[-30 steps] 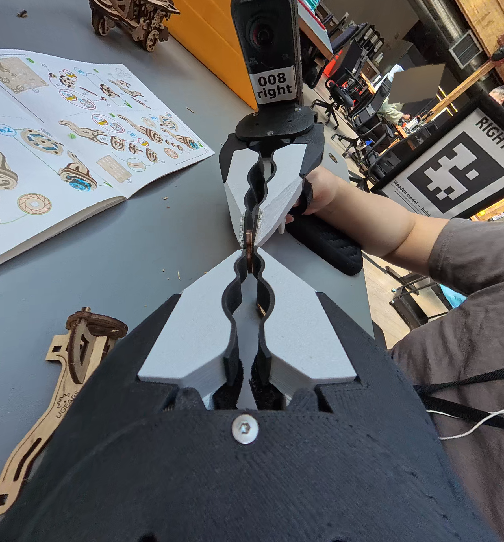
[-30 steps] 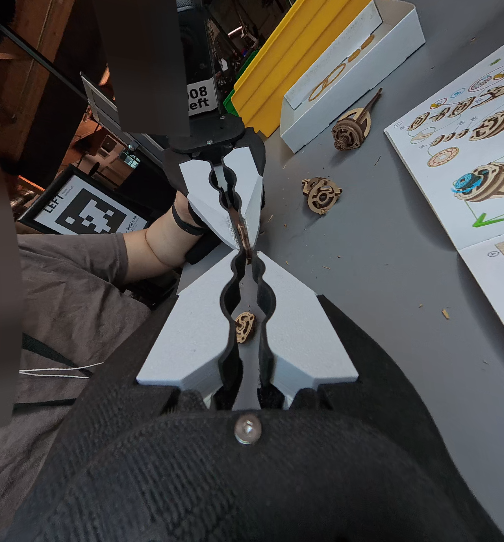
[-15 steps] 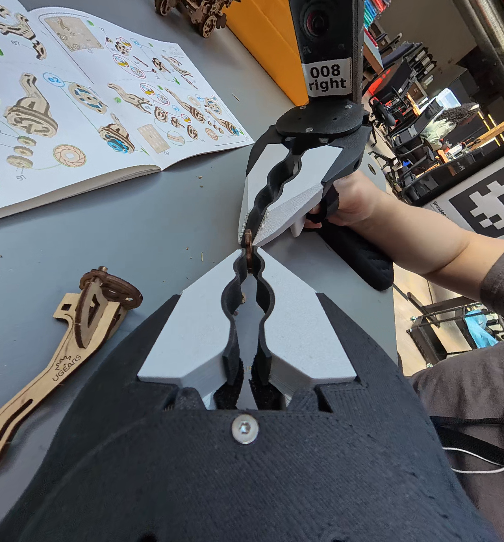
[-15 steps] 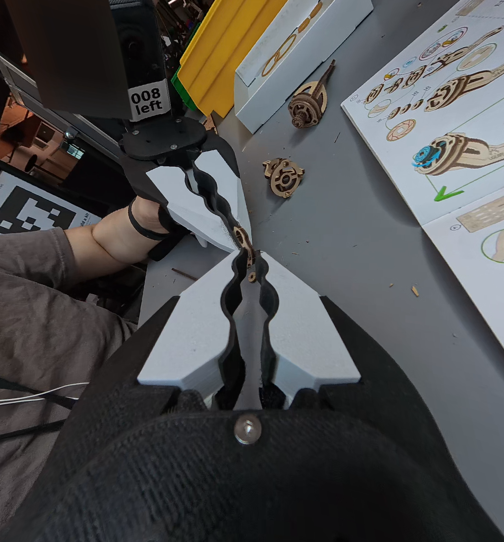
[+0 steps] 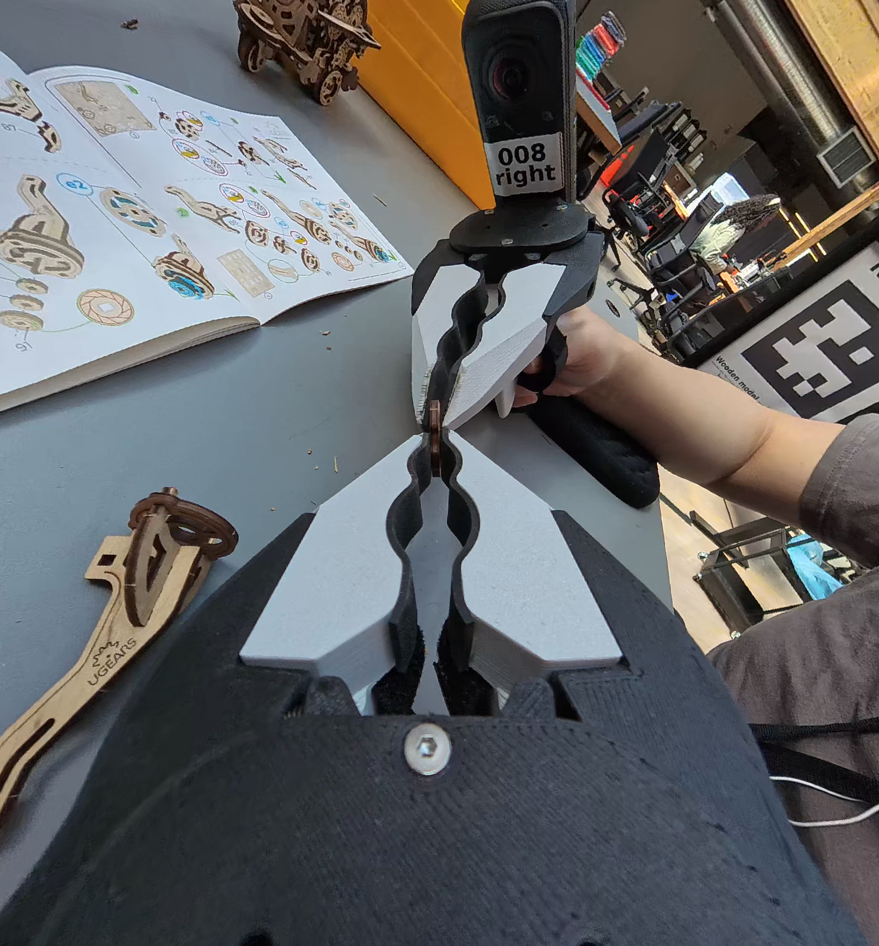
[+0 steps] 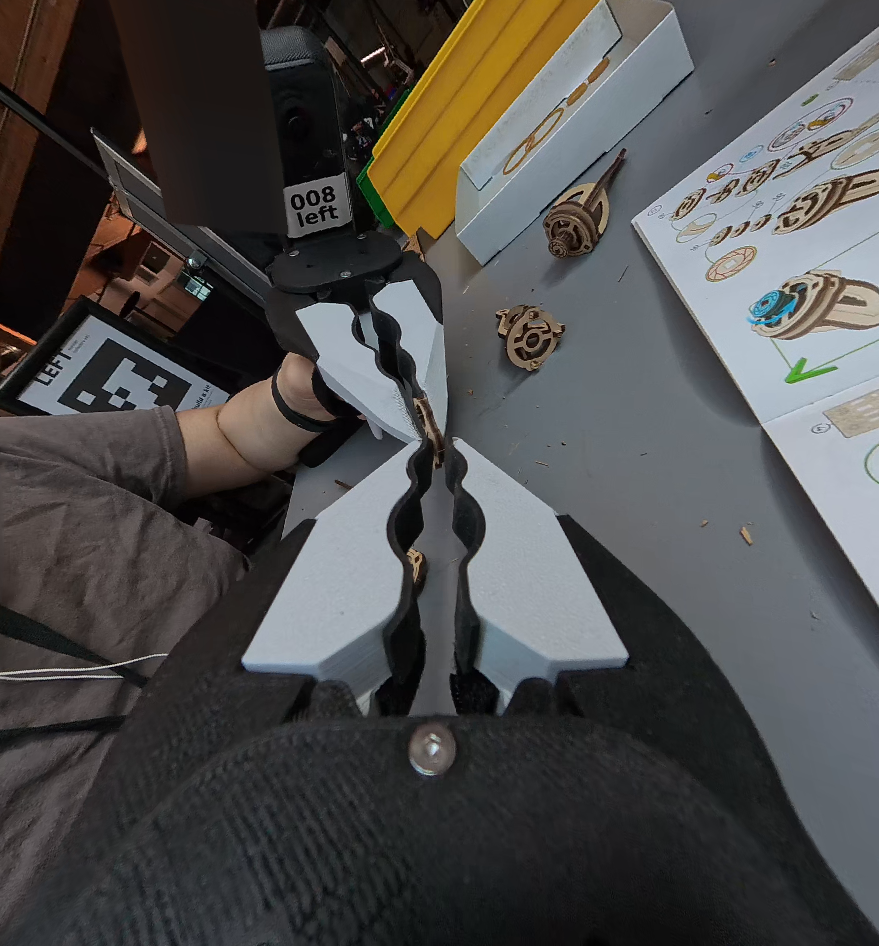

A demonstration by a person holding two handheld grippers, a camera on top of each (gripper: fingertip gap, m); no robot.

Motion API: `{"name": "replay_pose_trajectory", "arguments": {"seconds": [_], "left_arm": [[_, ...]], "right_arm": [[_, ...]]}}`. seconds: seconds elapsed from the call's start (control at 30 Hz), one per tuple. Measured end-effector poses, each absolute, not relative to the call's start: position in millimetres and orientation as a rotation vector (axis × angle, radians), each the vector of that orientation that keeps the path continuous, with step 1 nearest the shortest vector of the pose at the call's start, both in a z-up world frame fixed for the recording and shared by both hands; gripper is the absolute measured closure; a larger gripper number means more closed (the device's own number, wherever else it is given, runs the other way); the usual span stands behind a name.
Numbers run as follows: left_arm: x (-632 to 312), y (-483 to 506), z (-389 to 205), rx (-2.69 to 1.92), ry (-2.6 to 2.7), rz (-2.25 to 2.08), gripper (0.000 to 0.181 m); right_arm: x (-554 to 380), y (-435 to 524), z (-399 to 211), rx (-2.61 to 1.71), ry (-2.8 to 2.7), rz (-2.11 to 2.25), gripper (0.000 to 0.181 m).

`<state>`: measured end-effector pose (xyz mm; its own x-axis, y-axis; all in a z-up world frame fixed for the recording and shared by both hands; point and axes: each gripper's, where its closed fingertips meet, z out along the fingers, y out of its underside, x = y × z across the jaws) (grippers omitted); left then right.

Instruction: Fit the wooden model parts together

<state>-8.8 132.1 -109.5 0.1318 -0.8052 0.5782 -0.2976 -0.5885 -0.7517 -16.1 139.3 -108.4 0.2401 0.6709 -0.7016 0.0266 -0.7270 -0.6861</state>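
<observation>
My left gripper [image 5: 433,453] and my right gripper [image 6: 435,453] meet tip to tip above the grey table [image 5: 222,435]. Both are shut on a small round wooden part [image 5: 434,435], seen edge-on between the tips. In the right wrist view the part [image 6: 430,427] sits mostly in the left gripper [image 6: 424,409] and reaches into my right gripper's tips. The right gripper [image 5: 435,412] faces me in the left wrist view. Whether it is one piece or two pressed together, I cannot tell. Another small wooden piece [image 6: 417,565] shows below the right jaws.
An open instruction booklet [image 5: 145,230] lies on the table. A wooden handle with a ring assembly [image 5: 135,588] lies near left. Two wooden sub-assemblies [image 6: 575,220] [image 6: 529,335], a white box [image 6: 581,128], a yellow bin [image 6: 478,102] and a finished model [image 5: 304,46] stand farther off. My two grippers' fingertips are within a few centimetres of each other. From either gripper's tips it is about 35 centimetres to the finished model [image 5: 304,46].
Both grippers have stayed shut and tip to tip on the small part. The pair has swung slightly over the table, so the booklet and loose parts sit differently in both views.
</observation>
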Motion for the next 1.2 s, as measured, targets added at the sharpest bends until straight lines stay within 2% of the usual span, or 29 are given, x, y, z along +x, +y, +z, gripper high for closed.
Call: {"name": "replay_pose_trajectory", "arguments": {"seconds": [0.67, 0.8, 1.2], "left_arm": [[-11.6, 131.0, -125.2, -2.071, 1.005, -1.437, 0.181], [-11.9, 128.1, -117.7, -1.980, 1.089, -1.437, 0.181], [-12.3, 125.6, -112.9, -1.943, 1.101, -1.473, 0.181]], "right_arm": [[-19.0, 139.9, -125.5, -2.078, -0.689, 1.395, 0.179], [-19.6, 136.0, -115.4, -2.019, -0.670, 1.524, 0.180], [-20.0, 133.6, -110.1, -1.977, -0.686, 1.543, 0.180]]}}
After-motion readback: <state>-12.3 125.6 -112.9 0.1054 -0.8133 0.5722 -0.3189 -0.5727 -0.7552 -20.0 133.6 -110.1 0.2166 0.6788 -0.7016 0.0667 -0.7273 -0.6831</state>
